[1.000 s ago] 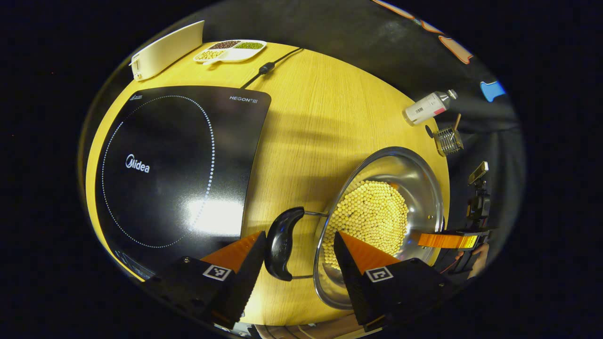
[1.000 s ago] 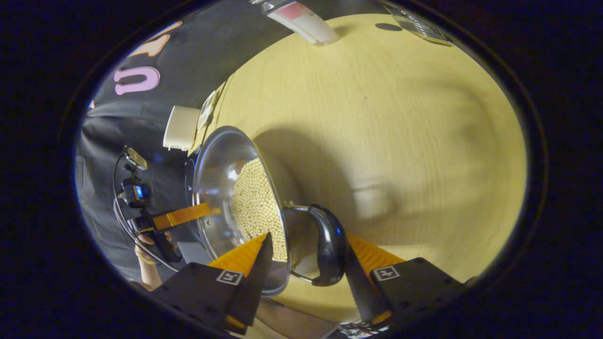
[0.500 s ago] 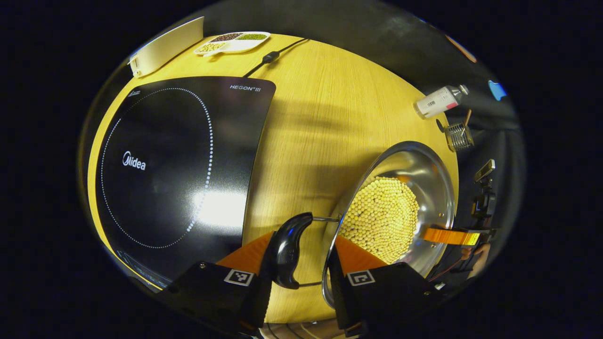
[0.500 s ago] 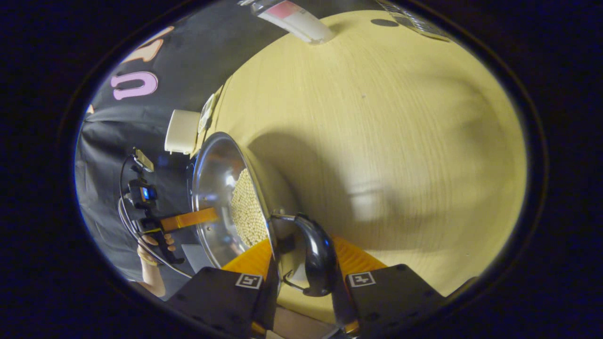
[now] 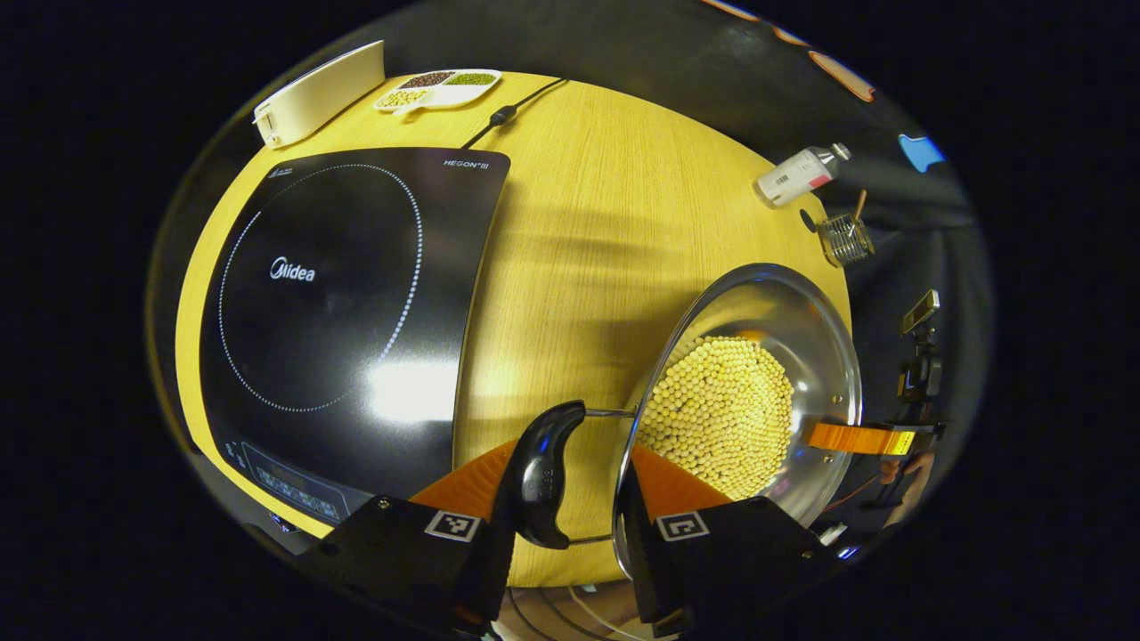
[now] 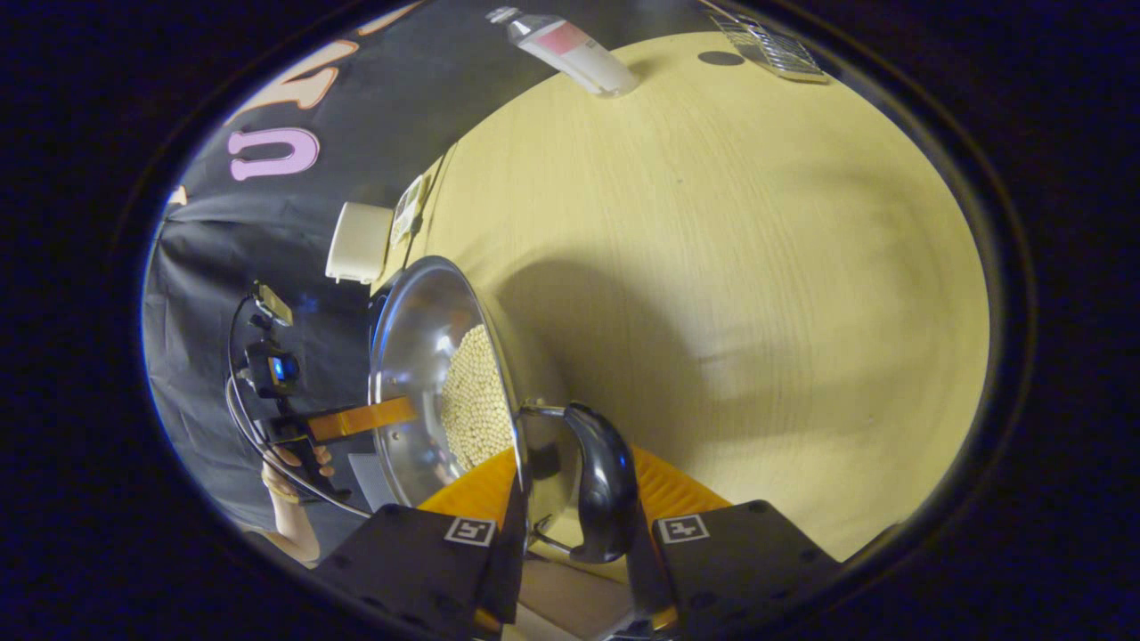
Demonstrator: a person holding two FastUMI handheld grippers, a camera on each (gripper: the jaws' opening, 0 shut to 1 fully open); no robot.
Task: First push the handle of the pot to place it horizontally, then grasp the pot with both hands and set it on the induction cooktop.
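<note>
A steel pot (image 5: 757, 303) full of pale round beans (image 5: 721, 414) sits at the right of the left gripper view. My left gripper (image 5: 572, 472) is shut across the pot's near black handle (image 5: 543, 472) and rim, with one orange finger outside the handle and the other inside the wall. In the right gripper view, my right gripper (image 6: 574, 472) grips the opposite black handle (image 6: 601, 481) and rim of the pot (image 6: 427, 356) the same way. The black induction cooktop (image 5: 338, 303) lies left of the pot, with bare wood between them. The pot looks slightly raised over its shadow.
On the round wooden table (image 5: 606, 223), a white bottle (image 5: 797, 175) and a wire basket (image 5: 844, 239) stand beyond the pot. A divided dish of beans (image 5: 436, 87), a white box (image 5: 316, 93) and the power cord (image 5: 508, 111) lie behind the cooktop. A hand (image 6: 294, 463) holds the far gripper.
A second ago both grippers stood open astride the handles and rim, and they have since shut on them. The left gripper view has risen, showing more of the cooktop's front panel.
</note>
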